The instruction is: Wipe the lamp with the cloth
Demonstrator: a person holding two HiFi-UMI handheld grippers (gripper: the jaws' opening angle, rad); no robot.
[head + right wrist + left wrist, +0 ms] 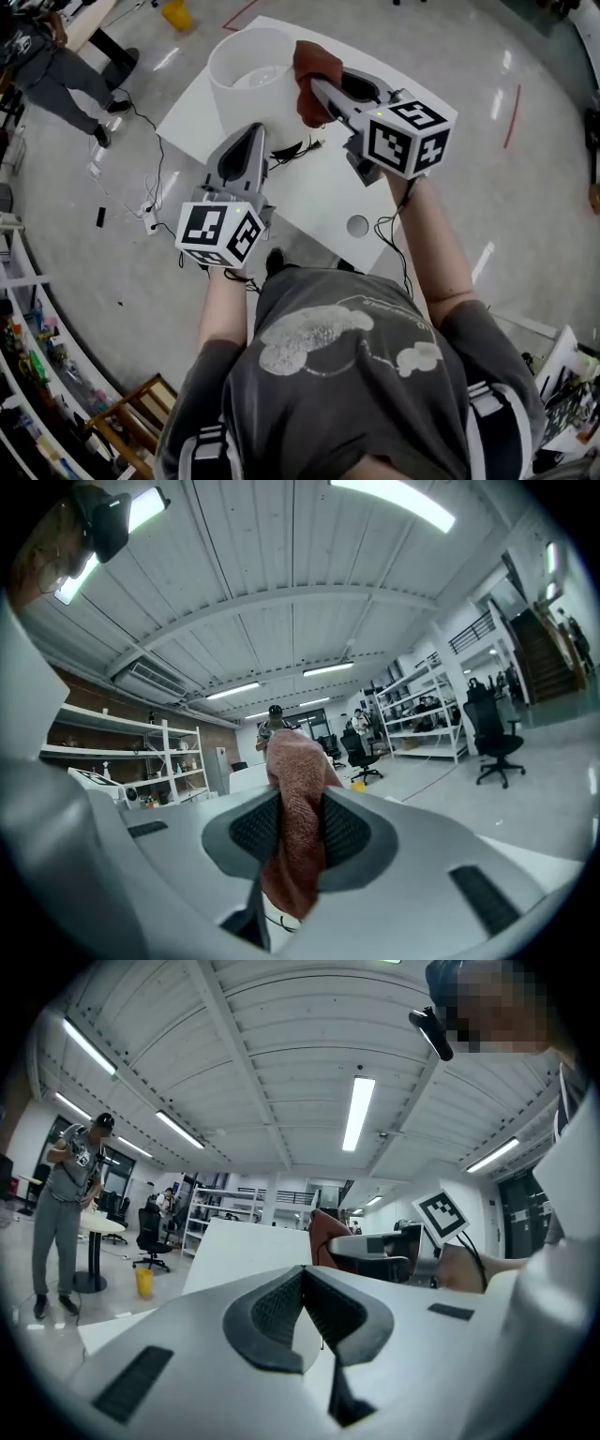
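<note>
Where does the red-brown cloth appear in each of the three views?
Head view: cloth top centre, at the lampshade rim.
Left gripper view: cloth right of centre, past the lampshade.
Right gripper view: cloth dead centre, between the jaws.
Shared landmark: right gripper holding it.

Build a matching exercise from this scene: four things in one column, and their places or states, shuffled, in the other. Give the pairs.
Things
1. cloth
2. lamp
3. left claw
4. bin

Places or states
A. stands on the white table
B. shut, with nothing in it
C. yellow, on the floor beyond the table
D. clamped in the right claw

Pairs: 1-D, 2-A, 3-B, 4-C
</note>
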